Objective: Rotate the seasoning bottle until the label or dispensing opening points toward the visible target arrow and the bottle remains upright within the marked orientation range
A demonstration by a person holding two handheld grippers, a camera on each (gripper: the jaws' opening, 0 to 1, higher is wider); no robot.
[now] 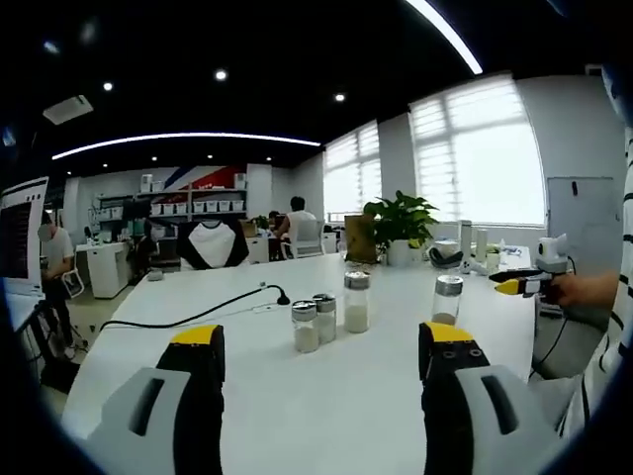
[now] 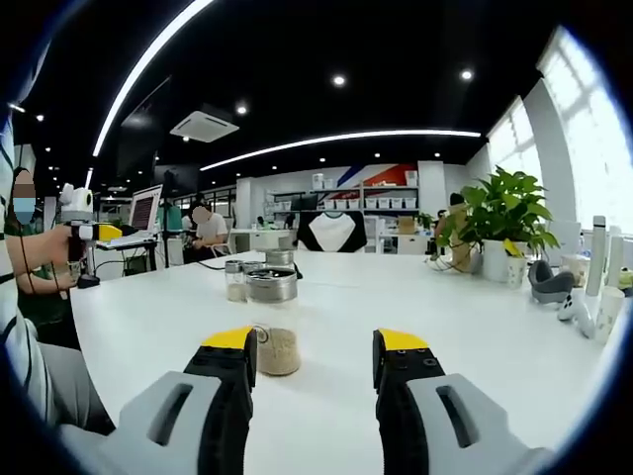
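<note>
A: Where are the bottles now?

B: In the left gripper view, four glass seasoning bottles with metal caps stand upright on the white worktop. Two short ones, a left short bottle and a second short bottle, stand just beside each other, a taller bottle is near them on the right, and the single bottle stands apart, further to the right. Each has pale powder in the bottom.

A: And the left tongs?

B: They are spread wide and hold nothing. The bottles are beyond the yellow tips, not between them.

A: What about the right tongs?

B: Also spread apart. In the right gripper view a bottle stands close in front of them, near the left jaw tip. I cannot tell if the jaw touches the glass. Its metal cap is turned to the camera and the powder lies low in it.

A: Anything behind it?

B: Other bottles stand further back on the worktop.

A: Do you see one tool from the other side?

B: Yes. In the left gripper view the other gripper comes in from the right, held by a hand. Behind the bottles a black cable lies over the worktop, and a green plant stands in a white pot at the far edge.
</note>
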